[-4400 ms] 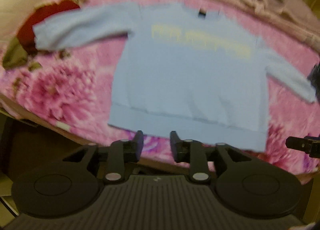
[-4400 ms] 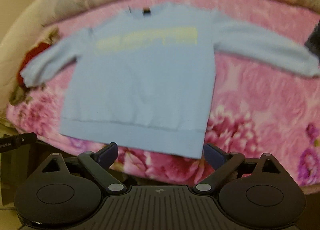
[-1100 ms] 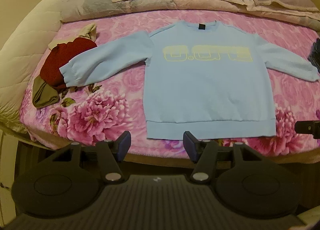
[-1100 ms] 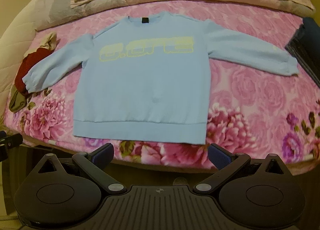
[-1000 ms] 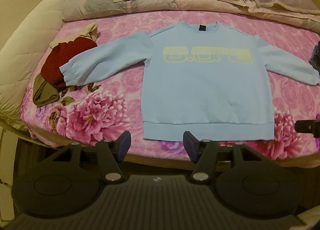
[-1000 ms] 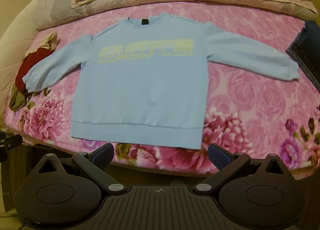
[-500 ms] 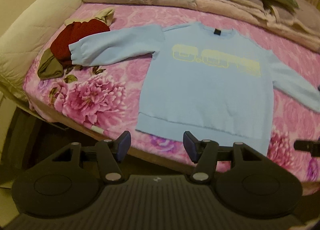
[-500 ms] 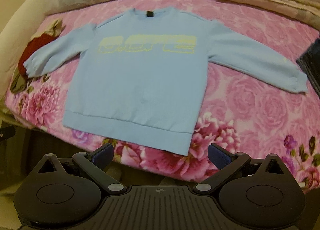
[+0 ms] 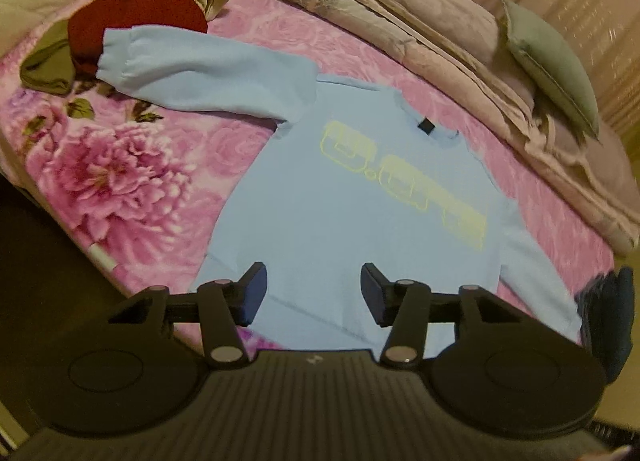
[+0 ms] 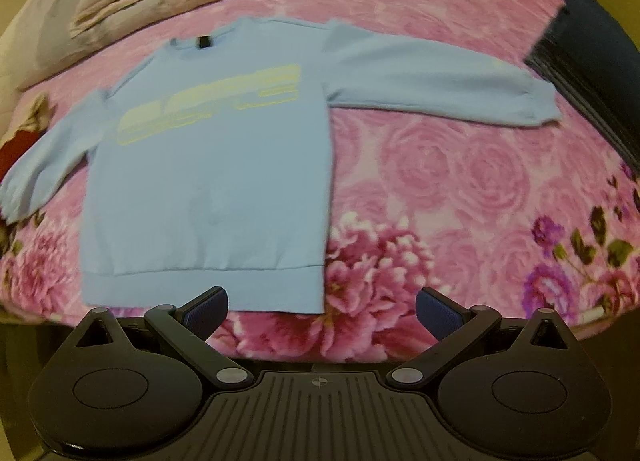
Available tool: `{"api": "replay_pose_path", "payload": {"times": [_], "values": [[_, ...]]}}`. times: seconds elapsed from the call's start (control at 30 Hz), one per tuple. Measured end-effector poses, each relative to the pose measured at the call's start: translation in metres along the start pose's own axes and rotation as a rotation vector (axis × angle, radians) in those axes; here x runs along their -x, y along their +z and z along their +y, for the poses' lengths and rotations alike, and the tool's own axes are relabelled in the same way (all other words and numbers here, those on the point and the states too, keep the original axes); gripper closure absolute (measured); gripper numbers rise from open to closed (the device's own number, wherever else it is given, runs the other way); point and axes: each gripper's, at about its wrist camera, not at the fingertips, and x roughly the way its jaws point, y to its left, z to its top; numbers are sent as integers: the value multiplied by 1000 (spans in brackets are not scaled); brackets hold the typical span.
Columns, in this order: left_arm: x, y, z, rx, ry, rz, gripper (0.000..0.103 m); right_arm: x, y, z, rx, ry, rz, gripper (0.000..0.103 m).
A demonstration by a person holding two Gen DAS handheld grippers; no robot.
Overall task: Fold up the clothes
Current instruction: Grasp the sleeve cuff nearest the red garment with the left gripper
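Observation:
A light blue sweatshirt with pale yellow lettering lies flat, face up, on the pink floral bedspread, both sleeves spread out. It also shows in the right wrist view. My left gripper is open and empty, above the sweatshirt's lower left part near the hem. My right gripper is wide open and empty, at the bed's front edge just below the hem's right corner. The right sleeve stretches toward the right.
A dark red garment and an olive one lie by the left cuff. Folded beige quilts and a grey-green pillow line the far side. A dark navy garment lies at the right by the cuff.
Both grippers have moved forward toward the bed. The left one has swung over the sweatshirt's lower left part; the right one has come near the hem's right corner. Both stayed open.

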Motion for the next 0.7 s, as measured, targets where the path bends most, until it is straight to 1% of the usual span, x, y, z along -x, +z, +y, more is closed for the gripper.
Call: {"api": "replay_pose_path", "payload": {"times": [0.1, 0.2, 0.3, 0.5, 0.6, 0.7], "values": [[-27, 19, 18, 60, -25, 11, 56, -15, 9, 7, -46, -32, 19, 1], [-53, 39, 35, 121, -51, 22, 56, -38, 23, 23, -87, -67, 51, 1], [-77, 59, 77, 198, -39, -48, 56, -65, 45, 50, -108, -94, 79, 1], [-125, 100, 163, 354, -10, -199, 57, -115, 85, 116, -82, -113, 57, 1], [-149, 120, 206, 432, 5, -275, 57, -143, 94, 143, -68, -125, 78, 1], [-172, 140, 249, 510, 20, -351, 57, -169, 94, 159, -69, -140, 114, 1]]}}
